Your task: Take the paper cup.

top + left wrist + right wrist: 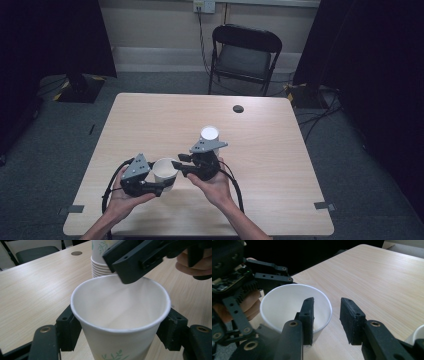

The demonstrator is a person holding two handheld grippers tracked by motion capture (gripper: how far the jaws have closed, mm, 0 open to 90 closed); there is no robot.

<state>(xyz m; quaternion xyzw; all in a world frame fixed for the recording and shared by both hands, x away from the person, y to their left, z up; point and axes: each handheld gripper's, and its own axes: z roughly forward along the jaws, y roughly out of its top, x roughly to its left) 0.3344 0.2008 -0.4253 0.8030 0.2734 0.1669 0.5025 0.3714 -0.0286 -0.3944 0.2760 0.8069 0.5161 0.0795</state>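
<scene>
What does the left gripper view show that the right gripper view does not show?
Left gripper view alone: the stack of white paper cups with green leaf print behind, a round dark grommet hole in the light wooden table, and the left gripper pressing both sides of the single white paper cup.

Right gripper view alone: the right gripper, open, one jaw inside the cup's rim, one outside.

Both: the cup and the table.

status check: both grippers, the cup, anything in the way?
Left gripper shut on paper cup, cup upright. Right gripper open, jaws astride the cup's rim, one inside. Stack of cups just behind on the table; nothing blocking.
</scene>
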